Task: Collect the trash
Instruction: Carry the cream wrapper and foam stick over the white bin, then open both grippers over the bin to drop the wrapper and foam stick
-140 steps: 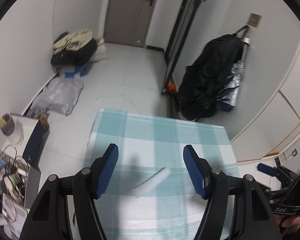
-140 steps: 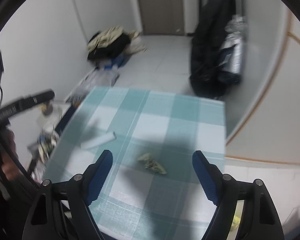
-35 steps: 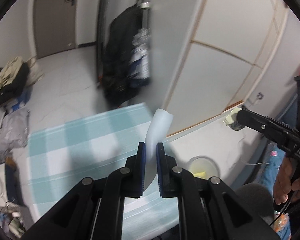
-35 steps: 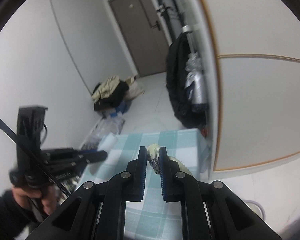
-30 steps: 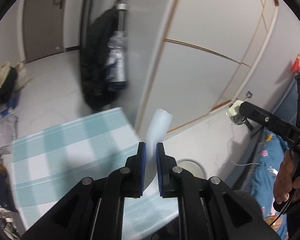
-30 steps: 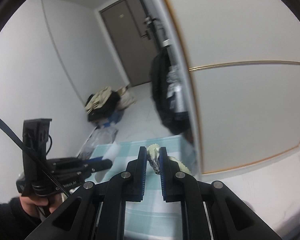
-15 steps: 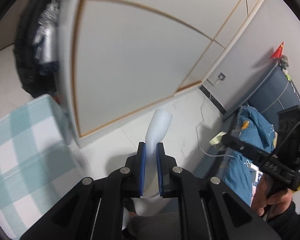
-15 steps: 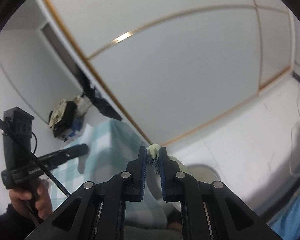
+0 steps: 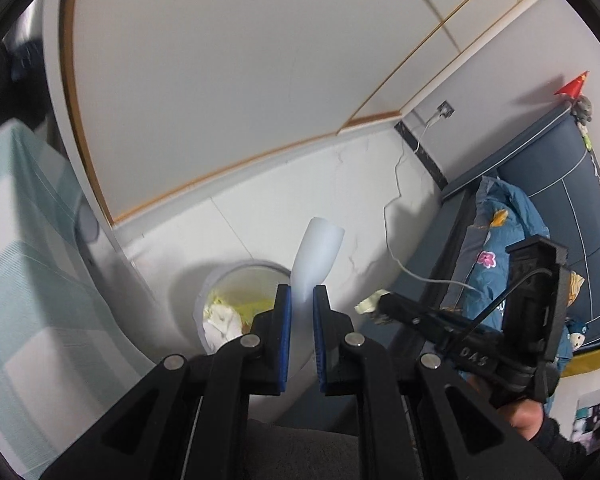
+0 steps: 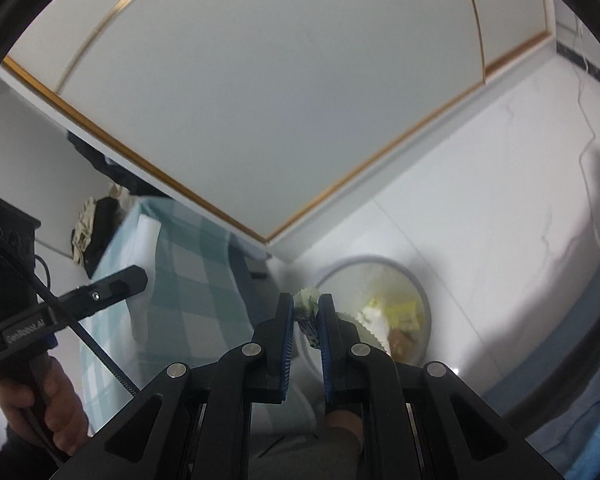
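Both claws now hang over the floor beside the worktop (image 9: 28, 240), with the bin (image 9: 240, 276) in front of and below them. Half a second ago the left view still showed mostly wall and bare floor, with no bin in sight; now its open mouth sits just left of the left claw (image 9: 299, 312). In the right view the bin (image 10: 416, 280) has grown from a pale rim behind the fingers to a full circle with yellow and white rubbish inside.

The left claw is closed down to a narrow gap on a white tube (image 9: 318, 256), which sticks up and forward from between the blue pads. The right claw (image 10: 306, 316) is likewise pinched nearly shut on a crumpled greenish wad (image 10: 307, 298), which pokes out above the pad tips. In the left view the right claw (image 9: 376, 306) shows from the side with the wad (image 9: 368, 303) at its tip, out to the right of the bin.

So both pieces are off the checked cloth and carried to the drop point, and the carry looks nearly over. The wad seems close to above the bin's near rim; the tube seems to be above floor to the bin's right. Each claw probably needs a small shift over the opening before letting go, or the light tube may land outside.
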Demonstrator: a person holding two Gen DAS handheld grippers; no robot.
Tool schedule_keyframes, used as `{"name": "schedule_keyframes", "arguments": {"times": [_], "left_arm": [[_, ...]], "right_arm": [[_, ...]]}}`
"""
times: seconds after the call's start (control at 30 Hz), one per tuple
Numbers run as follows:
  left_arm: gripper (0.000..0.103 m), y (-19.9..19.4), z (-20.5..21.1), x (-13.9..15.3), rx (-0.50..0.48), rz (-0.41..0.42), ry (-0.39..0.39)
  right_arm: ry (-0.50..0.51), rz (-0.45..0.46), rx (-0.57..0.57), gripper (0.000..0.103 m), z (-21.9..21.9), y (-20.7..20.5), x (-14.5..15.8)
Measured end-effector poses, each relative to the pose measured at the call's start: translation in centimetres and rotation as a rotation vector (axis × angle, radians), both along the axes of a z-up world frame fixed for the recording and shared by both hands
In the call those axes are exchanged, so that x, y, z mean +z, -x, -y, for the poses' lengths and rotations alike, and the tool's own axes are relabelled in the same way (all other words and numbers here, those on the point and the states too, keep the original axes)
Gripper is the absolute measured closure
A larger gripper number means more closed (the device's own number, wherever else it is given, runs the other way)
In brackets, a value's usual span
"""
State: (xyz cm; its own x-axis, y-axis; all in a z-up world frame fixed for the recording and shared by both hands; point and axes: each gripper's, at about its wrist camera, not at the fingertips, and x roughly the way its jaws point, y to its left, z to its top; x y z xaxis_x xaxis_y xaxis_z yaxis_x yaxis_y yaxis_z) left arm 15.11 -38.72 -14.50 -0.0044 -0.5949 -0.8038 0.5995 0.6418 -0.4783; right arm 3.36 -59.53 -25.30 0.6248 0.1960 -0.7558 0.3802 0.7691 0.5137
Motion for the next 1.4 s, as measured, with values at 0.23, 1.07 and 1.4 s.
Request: {"name": "schedule_keyframes", "arguments": {"times": [0.23, 1.07, 1.4], "left_arm": [[0.097, -0.2, 1.6, -3.1, 0.002, -0.056, -0.064], [0.088, 0.1, 4.7, -9.3, -0.035, -0.230, -0.208], [0.083, 0.2, 5.1, -10.4, -0.061, -0.247, -0.261]], "right_arm": [[-0.056, -0.077, 0.013, 0.089, -0.2, -2.3, -4.4], [-0.042, -0.145, -0.130, 0.042, 3.3, 2.5, -5.6], [-0.037, -0.165, -0.139, 0.039, 2.9, 2.5, -5.7]]}}
